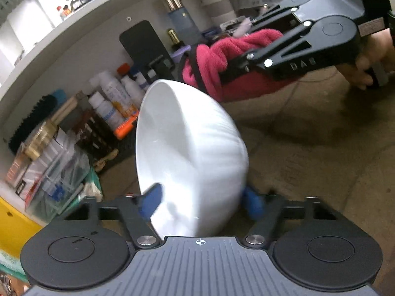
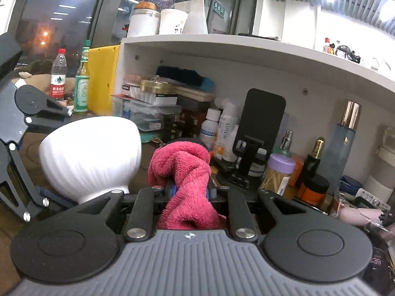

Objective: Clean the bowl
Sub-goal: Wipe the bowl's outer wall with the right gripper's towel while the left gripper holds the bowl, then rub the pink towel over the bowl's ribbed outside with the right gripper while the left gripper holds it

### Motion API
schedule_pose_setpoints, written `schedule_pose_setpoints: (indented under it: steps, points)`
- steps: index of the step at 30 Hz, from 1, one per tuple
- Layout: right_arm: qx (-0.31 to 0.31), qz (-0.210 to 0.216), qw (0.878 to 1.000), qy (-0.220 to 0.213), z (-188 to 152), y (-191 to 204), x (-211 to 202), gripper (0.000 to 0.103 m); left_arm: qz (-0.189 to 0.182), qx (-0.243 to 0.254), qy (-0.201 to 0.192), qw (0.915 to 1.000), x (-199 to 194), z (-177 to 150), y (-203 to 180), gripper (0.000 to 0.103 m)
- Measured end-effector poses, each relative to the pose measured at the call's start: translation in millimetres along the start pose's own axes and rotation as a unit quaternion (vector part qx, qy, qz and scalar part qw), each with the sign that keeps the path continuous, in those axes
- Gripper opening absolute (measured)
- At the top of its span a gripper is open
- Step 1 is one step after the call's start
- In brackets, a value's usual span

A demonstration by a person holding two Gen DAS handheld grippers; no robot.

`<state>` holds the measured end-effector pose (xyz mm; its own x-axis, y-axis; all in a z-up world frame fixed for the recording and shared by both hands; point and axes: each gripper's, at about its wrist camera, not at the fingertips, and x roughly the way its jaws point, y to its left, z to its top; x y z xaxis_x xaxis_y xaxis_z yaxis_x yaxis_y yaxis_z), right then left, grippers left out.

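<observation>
While the left gripper (image 1: pixel 200 203) clamps its blue pads on the rim of the white ribbed ceramic bowl (image 1: pixel 190 153), tipping it sideways above the brown table (image 1: pixel 321 160), the right gripper (image 2: pixel 191 192) holds its bunched red terry cloth (image 2: pixel 184 172) just beside it, apparently ready for wiping

bowl (image 1: pixel 187 153) near rim: hidden behind my left gripper (image 1: pixel 200 203)
cloth (image 2: pixel 184 185) tail: hidden inside my right gripper (image 2: pixel 191 192)

Brown worktop (image 1: pixel 308 148): bottles (image 2: pixel 223 135), black phone stand (image 2: pixel 256 138), stacked boxes (image 2: pixel 148 108) crowd under white shelf (image 2: pixel 246 49).
</observation>
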<state>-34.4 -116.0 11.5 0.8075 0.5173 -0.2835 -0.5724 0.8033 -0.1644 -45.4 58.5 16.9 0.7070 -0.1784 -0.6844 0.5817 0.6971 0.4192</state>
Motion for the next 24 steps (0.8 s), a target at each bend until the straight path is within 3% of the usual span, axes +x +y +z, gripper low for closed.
schedule_pose_setpoints:
  steps: [3, 9, 12, 14, 17, 19, 21, 24]
  points:
    - [-0.009, 0.004, 1.0, -0.013, 9, 2, -4, 0.021, -0.001, -0.033, 0.021, 0.9992, 0, 6, -1, 0.016]
    - [-0.104, -0.009, 0.994, -0.009, 28, 36, 0, 0.021, -0.054, -0.087, 0.026, 0.9943, 0, 10, 8, 0.02]
    - [-0.156, 0.026, 0.987, -0.009, 28, 61, -13, 0.021, -0.058, -0.098, 0.023, 0.9932, -1, 12, 9, 0.019]
    - [-0.174, 0.078, 0.982, 0.0, 22, 75, -35, 0.021, -0.062, -0.106, 0.02, 0.9923, 0, 11, 12, 0.019]
    - [-0.197, 0.139, 0.97, 0.015, 12, 87, -65, 0.021, -0.067, -0.102, 0.019, 0.9923, 4, 10, 13, 0.021]
    - [-0.193, 0.157, 0.968, 0.014, 12, 87, -75, 0.02, -0.067, -0.097, 0.021, 0.9928, 3, 14, 12, 0.021]
    - [-0.19, 0.147, 0.971, 0.007, 17, 85, -75, 0.02, -0.071, -0.098, 0.021, 0.9924, 2, 15, 12, 0.021]
    - [-0.148, 0.088, 0.985, 0.006, 32, 72, -54, 0.021, -0.072, -0.094, 0.016, 0.9928, -2, 16, 11, 0.021]
